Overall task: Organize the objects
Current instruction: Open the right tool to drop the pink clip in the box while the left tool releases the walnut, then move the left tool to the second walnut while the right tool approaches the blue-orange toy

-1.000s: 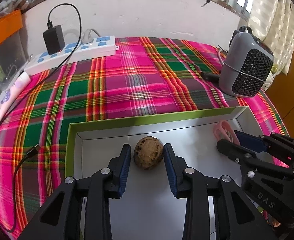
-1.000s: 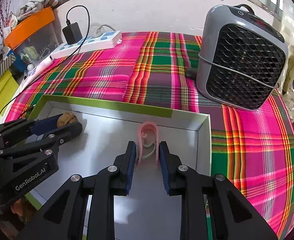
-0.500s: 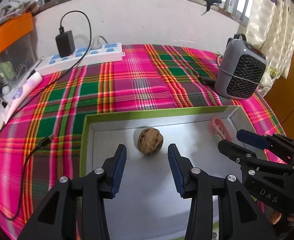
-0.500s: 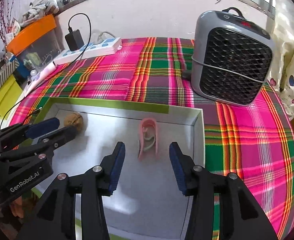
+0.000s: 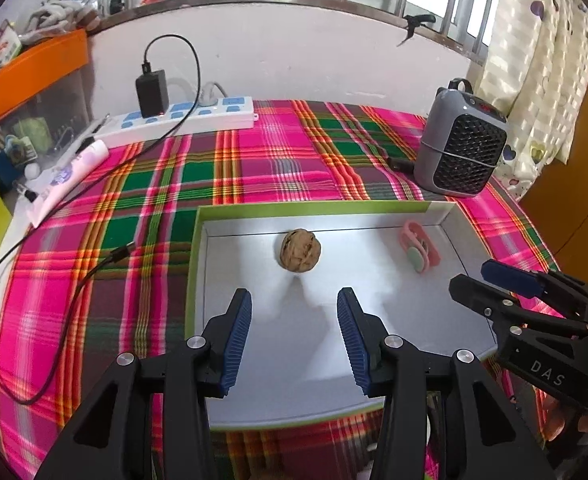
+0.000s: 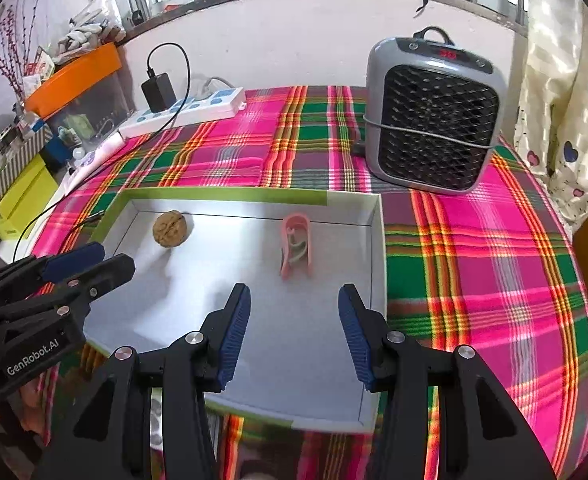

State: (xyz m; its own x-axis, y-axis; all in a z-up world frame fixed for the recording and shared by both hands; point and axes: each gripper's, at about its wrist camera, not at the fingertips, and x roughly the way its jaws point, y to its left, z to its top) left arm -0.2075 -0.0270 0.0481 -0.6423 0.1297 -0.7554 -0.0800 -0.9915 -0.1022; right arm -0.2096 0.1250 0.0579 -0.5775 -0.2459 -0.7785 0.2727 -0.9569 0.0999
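Note:
A shallow green-rimmed box (image 5: 314, 208) with a silver floor lies on the plaid cloth; it also shows in the right wrist view (image 6: 221, 194). A brown walnut (image 5: 300, 250) (image 6: 172, 228) lies in its back left part. A pink clip (image 5: 420, 246) (image 6: 296, 244) lies in its back right part. My left gripper (image 5: 294, 304) is open and empty, above the box floor, in front of the walnut. My right gripper (image 6: 294, 300) is open and empty, in front of the clip. Each gripper shows at the side of the other's view.
A grey fan heater (image 6: 430, 116) stands behind the box at the right. A white power strip (image 5: 181, 120) with a black charger and a loose cable (image 5: 53, 276) lie at the left. Storage boxes (image 6: 25, 196) stand beyond the table's left edge.
The right gripper let go of the pink clip and opened wide. Both grippers drew back and up from the walnut and the clip, which stay in the box.

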